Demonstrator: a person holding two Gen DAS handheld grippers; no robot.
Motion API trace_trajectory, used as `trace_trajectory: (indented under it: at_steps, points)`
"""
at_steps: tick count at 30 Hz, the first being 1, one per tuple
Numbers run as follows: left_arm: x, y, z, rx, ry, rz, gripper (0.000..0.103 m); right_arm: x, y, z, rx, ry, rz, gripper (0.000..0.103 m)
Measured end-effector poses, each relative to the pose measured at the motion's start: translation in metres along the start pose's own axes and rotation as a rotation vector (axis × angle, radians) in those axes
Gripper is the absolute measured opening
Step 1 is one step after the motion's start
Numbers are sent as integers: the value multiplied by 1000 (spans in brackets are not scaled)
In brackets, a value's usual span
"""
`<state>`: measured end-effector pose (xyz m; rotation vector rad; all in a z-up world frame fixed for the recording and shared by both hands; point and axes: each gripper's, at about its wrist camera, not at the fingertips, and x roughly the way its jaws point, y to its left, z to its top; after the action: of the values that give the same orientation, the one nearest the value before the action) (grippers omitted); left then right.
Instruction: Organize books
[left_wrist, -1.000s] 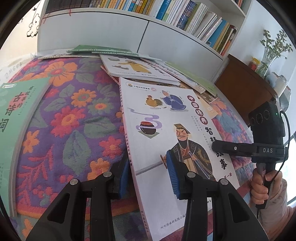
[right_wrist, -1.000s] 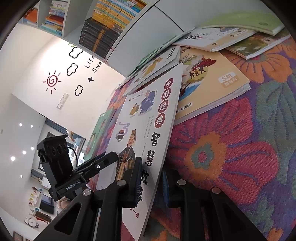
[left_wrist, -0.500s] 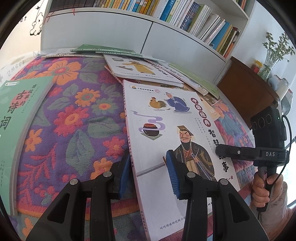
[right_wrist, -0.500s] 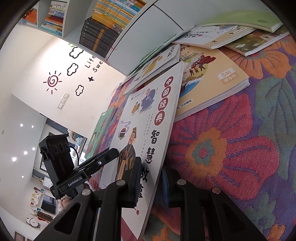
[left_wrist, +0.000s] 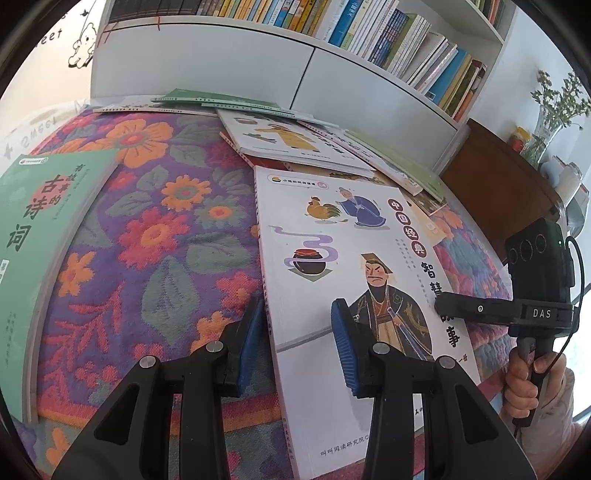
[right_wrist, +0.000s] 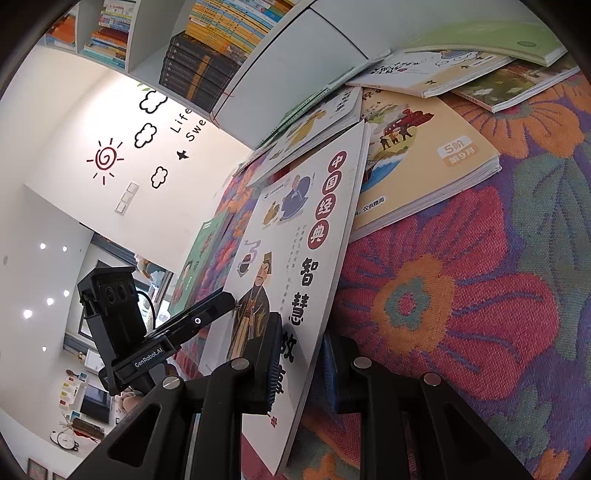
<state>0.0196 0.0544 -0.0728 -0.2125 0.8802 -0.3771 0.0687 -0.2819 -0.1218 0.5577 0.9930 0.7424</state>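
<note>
gripping the white storybook (left_wrist: 332, 280) from both long edges, the two grippers hold it over the flowered cloth (left_wrist: 155, 243) on the bench. the left gripper (left_wrist: 295, 343) has its blue pads on either side of the book's spine edge, jaws pinching it low on the cover near the robed figure. the right gripper (right_wrist: 301, 363) pinches the opposite edge, its jaws nearly together with the thin cover between them; in the left wrist view it enters from 3 o'clock, a hand (left_wrist: 524, 384) wrapped around its handle. the book lies tilted, its far end resting on an orange book (right_wrist: 424, 162). more books fan out toward 12 o'clock against the white cabinet (left_wrist: 229, 62). a green book (left_wrist: 40, 229) lies apart at 9 o'clock. shelves of upright books (left_wrist: 399, 40) stand above.
</note>
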Motion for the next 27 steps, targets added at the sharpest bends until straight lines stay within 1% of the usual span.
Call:
trace_trajectory:
  at_steps: [4,8,20,27]
  points:
    - [0,0,0,0,0,1,38,0,-1,0,6,-3,3,19]
    - [0,0,0,3,0,7,38,0,3,-1,-9,-8,-21,19]
    - [1,-2,-1,10,3,13,38,4,11,-3,-31,-17,-58,19]
    - [2,-3,0,11,3,15,38,5,11,-3,-25,-16,-52,19]
